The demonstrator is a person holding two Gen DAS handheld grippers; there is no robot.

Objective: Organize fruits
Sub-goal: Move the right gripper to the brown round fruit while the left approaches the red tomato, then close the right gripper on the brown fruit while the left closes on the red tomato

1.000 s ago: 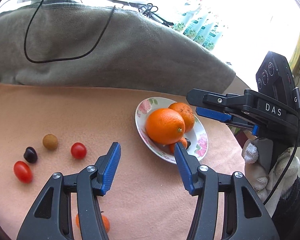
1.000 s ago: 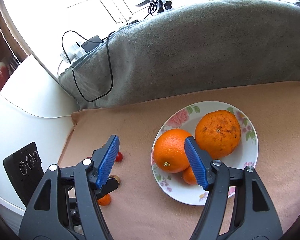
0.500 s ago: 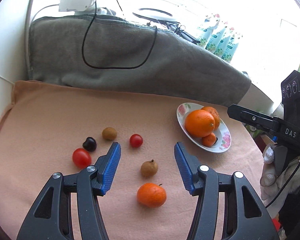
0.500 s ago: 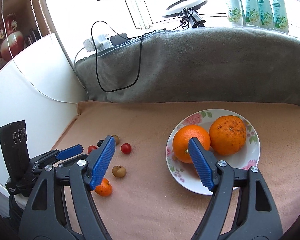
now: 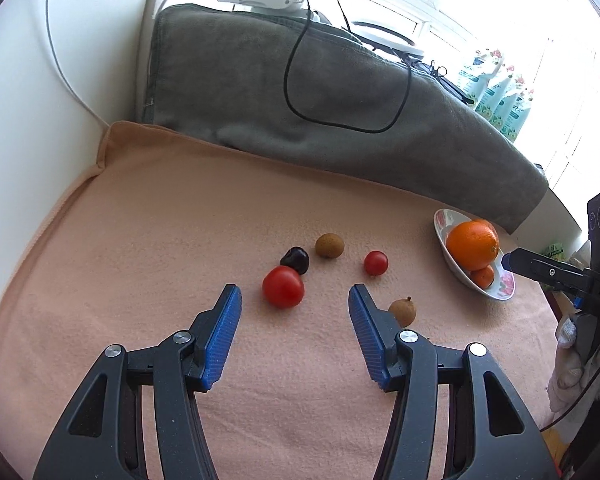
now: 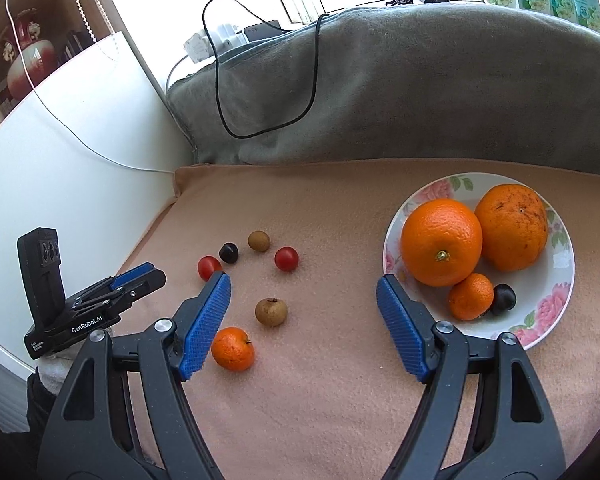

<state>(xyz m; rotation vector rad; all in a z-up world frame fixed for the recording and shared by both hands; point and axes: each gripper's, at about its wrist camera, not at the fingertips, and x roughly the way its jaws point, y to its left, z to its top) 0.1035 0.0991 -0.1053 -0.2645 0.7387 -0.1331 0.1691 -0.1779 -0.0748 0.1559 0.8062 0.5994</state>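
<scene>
Lying only in right wrist view, small mandarin [image 6: 233,349] on cloth [image 6: 340,400] (both hand-held grippers [image 5: 295,314] [image 6: 303,306] gaping, empty)

From my right wrist camera, my right gripper [image 6: 303,322] hangs with jaws spread wide over the peach cloth [image 6: 340,400], nothing between them. Ahead on the right, a floral plate [image 6: 558,276] holds two oranges [image 6: 441,241], a small mandarin [image 6: 471,296] and a dark cherry [image 6: 503,299]. Loose on the cloth lie a mandarin [image 6: 233,349], two brown longans [image 6: 271,311], two red tomatoes [image 6: 286,258] and another cherry [image 6: 228,253], with my left gripper [image 6: 140,276] at the left edge.
</scene>
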